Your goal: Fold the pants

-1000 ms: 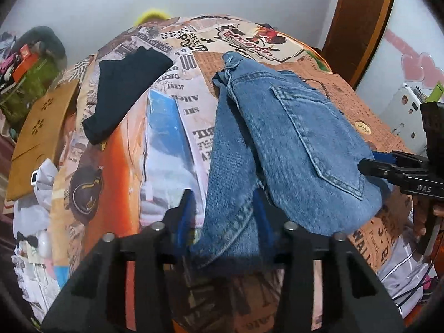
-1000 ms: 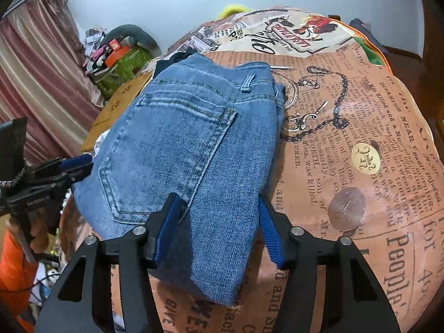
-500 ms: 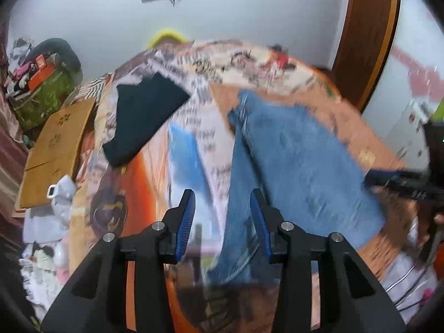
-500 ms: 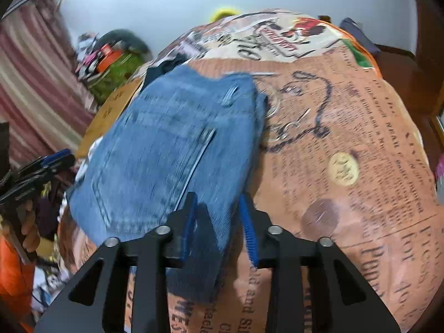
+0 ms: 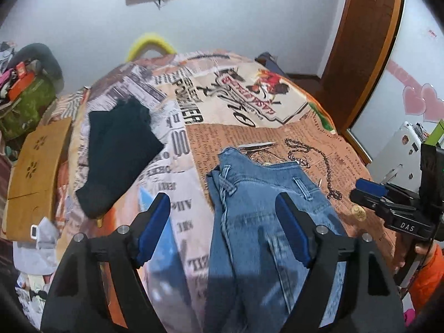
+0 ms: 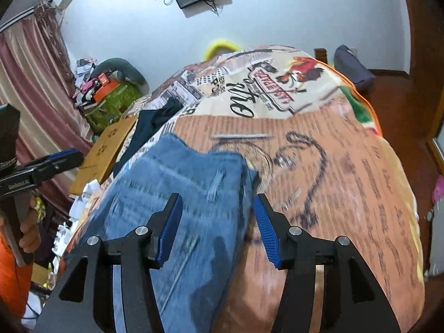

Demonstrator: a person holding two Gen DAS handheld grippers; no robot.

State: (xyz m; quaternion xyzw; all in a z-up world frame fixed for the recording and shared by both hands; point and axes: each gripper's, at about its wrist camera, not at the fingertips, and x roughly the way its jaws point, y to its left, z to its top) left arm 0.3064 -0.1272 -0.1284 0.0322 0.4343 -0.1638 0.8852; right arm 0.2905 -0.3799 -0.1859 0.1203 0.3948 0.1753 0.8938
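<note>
Left wrist: folded jeans (image 5: pixel 263 222) on bedspread (image 5: pixel 249 105).

Our right tongs (image 6: pixel 217 226) are opening above the folded jeans (image 6: pixel 177 194) on the bed (image 6: pixel 347 180), gripping nothing.

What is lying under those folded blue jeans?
The jeans lie on a newspaper-print bedspread, visible all around them. Whatever print or item sits directly beneath the denim is covered.

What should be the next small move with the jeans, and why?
Probably draw both hands back. The jeans already lie folded on the bed cover, and the left gripper and right gripper are both opening with the denim below them, not pinched.
</note>
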